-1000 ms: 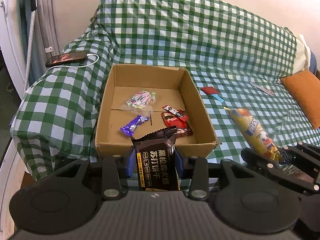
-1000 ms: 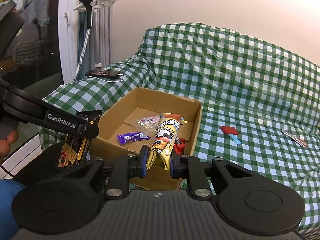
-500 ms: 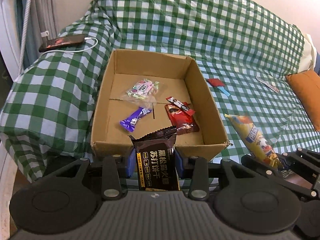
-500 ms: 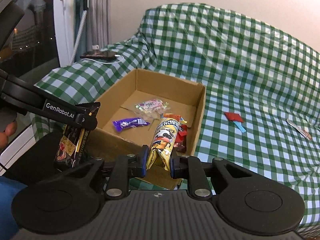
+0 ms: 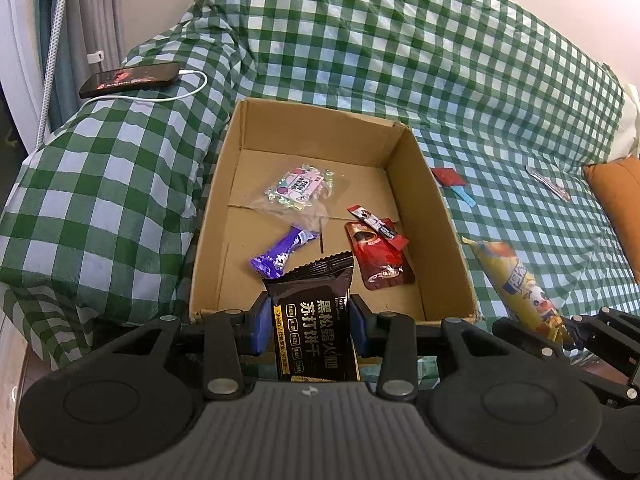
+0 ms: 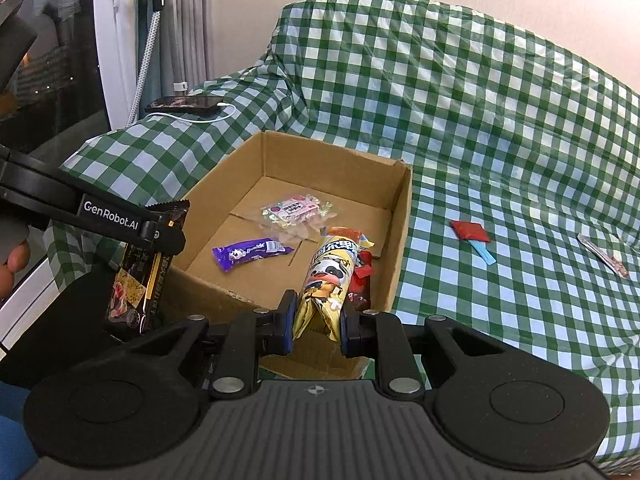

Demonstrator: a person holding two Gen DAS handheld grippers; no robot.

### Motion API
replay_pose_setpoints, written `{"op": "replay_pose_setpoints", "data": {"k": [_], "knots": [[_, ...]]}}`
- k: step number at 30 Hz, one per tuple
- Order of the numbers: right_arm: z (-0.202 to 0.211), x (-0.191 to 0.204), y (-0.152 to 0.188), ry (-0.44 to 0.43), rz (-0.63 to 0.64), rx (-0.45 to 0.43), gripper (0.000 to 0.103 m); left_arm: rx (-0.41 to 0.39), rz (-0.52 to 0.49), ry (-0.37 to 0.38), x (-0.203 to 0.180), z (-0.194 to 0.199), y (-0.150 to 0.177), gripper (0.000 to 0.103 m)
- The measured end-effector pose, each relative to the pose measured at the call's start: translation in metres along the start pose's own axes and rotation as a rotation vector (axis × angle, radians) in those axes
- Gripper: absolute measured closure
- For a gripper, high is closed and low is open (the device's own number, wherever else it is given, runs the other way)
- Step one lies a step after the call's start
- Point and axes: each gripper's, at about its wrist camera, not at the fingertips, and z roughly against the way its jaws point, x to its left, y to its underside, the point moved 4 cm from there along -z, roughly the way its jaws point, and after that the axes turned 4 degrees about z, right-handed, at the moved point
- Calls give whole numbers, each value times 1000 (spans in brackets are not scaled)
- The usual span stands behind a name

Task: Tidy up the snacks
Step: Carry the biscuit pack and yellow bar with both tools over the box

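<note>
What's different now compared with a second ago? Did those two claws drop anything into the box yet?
Nothing dropped yet. Both grippers have moved closer to the cardboard box, which now looms larger in both views. The left gripper still clamps the black cracker packet, and the right gripper still clamps the yellow snack bag. The snacks inside the box and the red packet on the checked cloth lie unmoved.

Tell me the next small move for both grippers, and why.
Probably ease both forward over the cardboard box and let go: the left gripper grips the black cracker pack, the right gripper the yellow snack bag, both near its front wall.
</note>
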Motion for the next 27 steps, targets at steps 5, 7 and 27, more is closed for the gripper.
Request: {"op": "replay_pose_setpoints", "data": {"k": [5,7,27], "knots": [[-11,-2,-6,-9,5,15,81,-8,-3,-2,0,-6,-11,59],[-16,-3,-8,-11,4,21,81,-13,-6,-6,-1,-8,-17,59],[-94,-20,-48,-68,-14,47,81,-15,22,-28,2,-78,-80,59]]}}
